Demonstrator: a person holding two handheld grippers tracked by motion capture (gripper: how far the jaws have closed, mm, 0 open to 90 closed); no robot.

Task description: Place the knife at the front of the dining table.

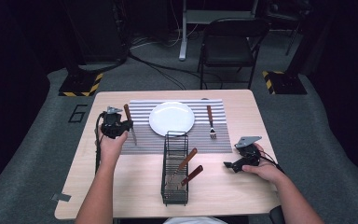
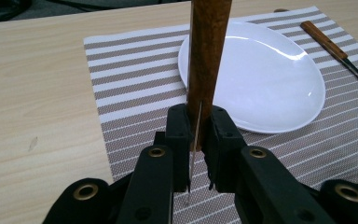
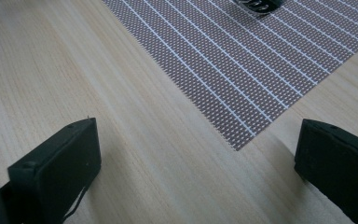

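Wood-handled knife [image 2: 208, 51] stands pinched between the jaws of the left gripper [image 1: 116, 125], held over the striped placemat [image 1: 144, 137] left of the white plate [image 1: 171, 118], forearm reaching forward. From the left gripper view the blade runs edge-on between the pads. Right gripper [image 1: 235, 164] hovers low over the table [image 1: 223, 186], jaws spread wide, holding nothing.

Wire rack [image 1: 175, 168] blocks table's middle
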